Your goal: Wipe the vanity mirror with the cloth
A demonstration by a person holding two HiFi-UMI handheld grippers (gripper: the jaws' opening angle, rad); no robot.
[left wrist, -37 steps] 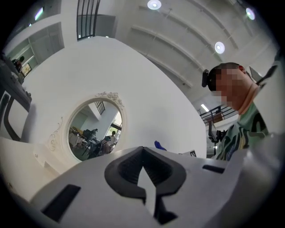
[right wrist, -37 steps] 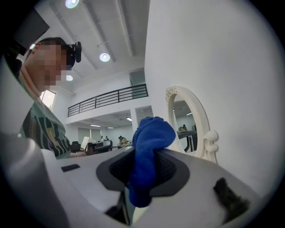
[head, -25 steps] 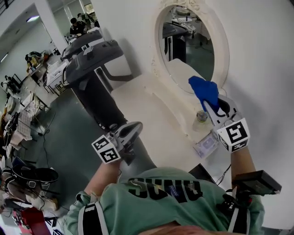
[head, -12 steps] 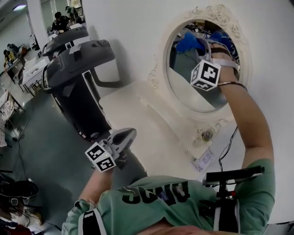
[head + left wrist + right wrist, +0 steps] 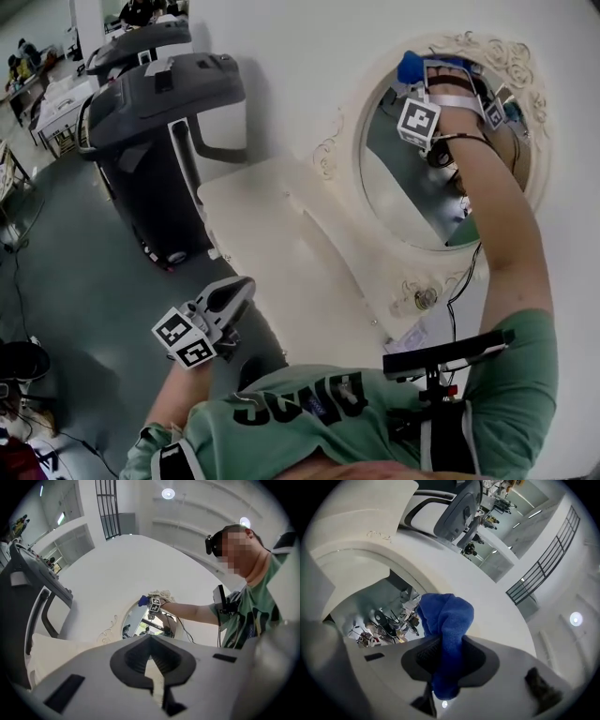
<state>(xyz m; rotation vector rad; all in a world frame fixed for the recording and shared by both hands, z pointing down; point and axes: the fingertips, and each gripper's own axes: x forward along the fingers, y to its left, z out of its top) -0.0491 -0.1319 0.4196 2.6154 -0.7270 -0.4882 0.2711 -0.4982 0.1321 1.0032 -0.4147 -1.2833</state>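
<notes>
Cloth (image 5: 410,67) now higher on mirror (image 5: 412,202)

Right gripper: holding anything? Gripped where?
The right gripper is shut on the blue cloth, pinched about mid-length; its bunched end sticks out beyond the jaws.

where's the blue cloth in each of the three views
Head view: the blue cloth is top right, at the upper rim of the oval mirror, held by the right gripper.
Left gripper view: cloth is a small blue spot near centre, at the mirror's top left edge.
Right gripper view: cloth fills the centre, clamped between the jaws.
Shared landmark: the mirror's ornate white frame.
</notes>
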